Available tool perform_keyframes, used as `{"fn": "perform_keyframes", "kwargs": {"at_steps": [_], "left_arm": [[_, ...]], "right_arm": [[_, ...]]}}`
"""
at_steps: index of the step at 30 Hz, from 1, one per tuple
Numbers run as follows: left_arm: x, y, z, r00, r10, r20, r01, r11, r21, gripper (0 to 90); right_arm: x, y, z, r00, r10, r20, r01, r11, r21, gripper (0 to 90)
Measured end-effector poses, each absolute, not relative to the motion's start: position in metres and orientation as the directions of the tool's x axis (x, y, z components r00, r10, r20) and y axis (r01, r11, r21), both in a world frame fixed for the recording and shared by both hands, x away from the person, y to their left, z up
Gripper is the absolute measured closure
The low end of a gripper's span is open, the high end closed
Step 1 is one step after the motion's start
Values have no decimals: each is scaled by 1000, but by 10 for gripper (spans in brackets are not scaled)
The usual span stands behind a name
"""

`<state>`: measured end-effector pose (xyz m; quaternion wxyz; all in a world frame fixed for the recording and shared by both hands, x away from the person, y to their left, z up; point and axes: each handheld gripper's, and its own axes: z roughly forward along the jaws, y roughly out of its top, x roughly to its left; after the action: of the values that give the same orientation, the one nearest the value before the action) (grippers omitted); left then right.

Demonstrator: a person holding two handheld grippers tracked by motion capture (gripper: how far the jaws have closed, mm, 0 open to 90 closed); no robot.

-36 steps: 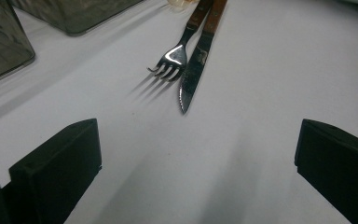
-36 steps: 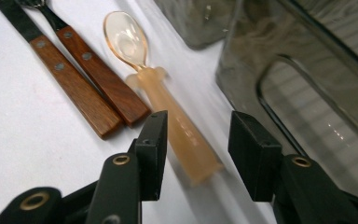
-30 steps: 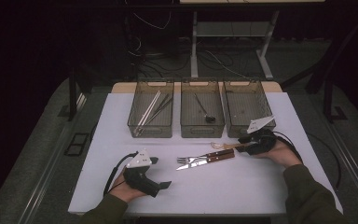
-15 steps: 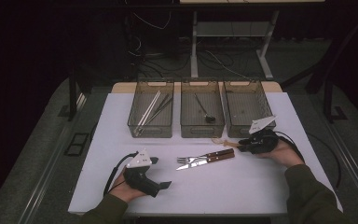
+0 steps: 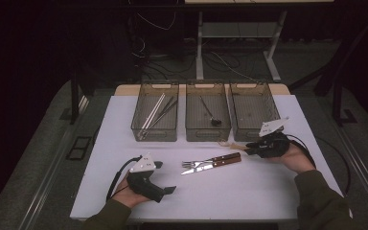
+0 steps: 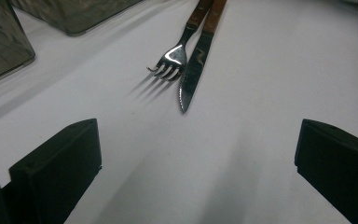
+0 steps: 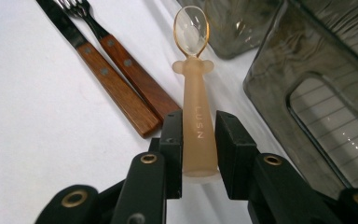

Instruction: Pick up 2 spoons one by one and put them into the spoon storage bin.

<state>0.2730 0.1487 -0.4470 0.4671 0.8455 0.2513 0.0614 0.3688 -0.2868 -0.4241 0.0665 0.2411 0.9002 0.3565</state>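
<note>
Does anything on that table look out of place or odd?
Nothing looks spilled or damaged. A fork and knife lie loose on the white table rather than in the bins, and the right gripper, whose jaws have just been closing, clamps a translucent orange spoon.

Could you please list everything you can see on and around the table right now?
Spoon: one, translucent peach, handle between the right gripper's jaws.
Fork: one, steel with wooden handle, table centre.
Knife: one, steel with wooden handle, beside the fork.
Bins: three, smoky clear, table's far side; left holds long sticks, middle a dark utensil.
Table: one, white.
Right gripper: black, closed on the spoon.
Left gripper: black, open, resting near the table's front.
</note>
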Motion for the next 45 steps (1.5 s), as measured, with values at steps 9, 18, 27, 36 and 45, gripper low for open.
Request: {"fn": "perform_keyframes", "kwargs": {"at_steps": [9,18,27,36,45], "left_arm": [[273,149,-447,867,481,-131,366,-438,821,0],[273,149,-447,867,480,-131,365,-435,823,0],[274,150,-448,866,484,-126,366,-442,819,0],[275,150,-449,857,501,-120,372,-441,817,0],[275,149,-449,860,497,-114,369,-452,812,0]], "right_arm": [[362,-290,-413,-874,480,68,381,593,710,740],[355,-288,-401,-883,460,93,366,551,750,740],[351,-282,-386,-885,455,102,351,507,787,740],[352,-276,-373,-850,518,96,369,455,810,740],[356,-269,-364,-792,604,90,404,407,819,740]]}}
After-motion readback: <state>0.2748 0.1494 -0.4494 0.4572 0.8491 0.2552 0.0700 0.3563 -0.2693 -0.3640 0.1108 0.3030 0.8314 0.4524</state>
